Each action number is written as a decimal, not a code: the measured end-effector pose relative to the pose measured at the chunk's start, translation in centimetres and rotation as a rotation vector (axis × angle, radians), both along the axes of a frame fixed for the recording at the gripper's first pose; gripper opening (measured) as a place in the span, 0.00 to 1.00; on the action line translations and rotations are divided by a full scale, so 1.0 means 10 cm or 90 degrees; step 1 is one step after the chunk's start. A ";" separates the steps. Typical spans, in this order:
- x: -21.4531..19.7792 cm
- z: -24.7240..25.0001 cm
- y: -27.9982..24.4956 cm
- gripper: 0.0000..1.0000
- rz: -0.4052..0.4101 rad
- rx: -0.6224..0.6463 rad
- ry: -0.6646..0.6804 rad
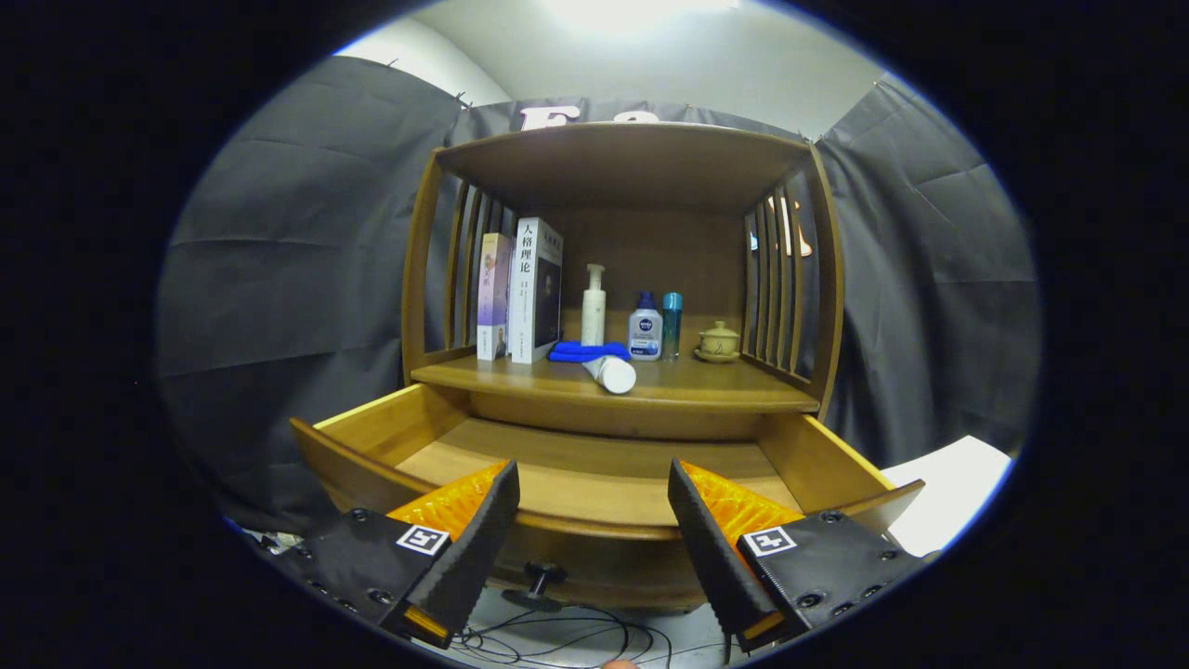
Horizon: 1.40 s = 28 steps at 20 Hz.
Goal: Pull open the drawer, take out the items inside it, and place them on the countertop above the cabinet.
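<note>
From where I steer, the hand-held gripper (593, 483) stands wide open with nothing between its fingers, hanging just above the front edge of the pulled-out drawer (594, 465). The part of the drawer floor I can see looks bare — the stretch under the front lip is hidden, so I cannot vouch for it. The task's things appear to lie straight ahead and higher, on the surface (706, 386) above the drawer: a white tube (611, 373) on its side, its long axis running away from me with the capped end nearest, touching a blue cloth (587, 351) behind it. Further back stand a pump bottle (594, 307), a small blue-capped bottle (646, 327) and two books (520, 290). I judge the unloading finished — any next move is a straight retreat.
</note>
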<state>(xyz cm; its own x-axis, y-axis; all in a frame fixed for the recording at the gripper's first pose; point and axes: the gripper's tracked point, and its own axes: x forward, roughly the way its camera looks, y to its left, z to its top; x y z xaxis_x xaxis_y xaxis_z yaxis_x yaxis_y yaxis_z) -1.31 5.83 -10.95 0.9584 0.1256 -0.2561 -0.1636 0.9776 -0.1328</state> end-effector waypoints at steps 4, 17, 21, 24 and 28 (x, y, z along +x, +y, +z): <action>-0.15 -0.02 0.02 0.99 -0.003 0.014 -0.033; -0.38 -0.64 0.04 0.99 -0.021 -0.007 0.031; -0.34 -0.77 0.05 0.99 -0.032 -0.008 0.049; -0.30 -0.76 0.03 0.98 -0.047 -0.008 0.049; -0.27 -0.76 0.03 0.98 -0.057 -0.012 0.043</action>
<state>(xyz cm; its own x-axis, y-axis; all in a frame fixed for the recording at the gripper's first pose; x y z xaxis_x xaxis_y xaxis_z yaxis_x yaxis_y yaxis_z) -4.03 6.12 -18.58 0.9460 0.0353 -0.3223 -0.0856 0.9859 -0.1434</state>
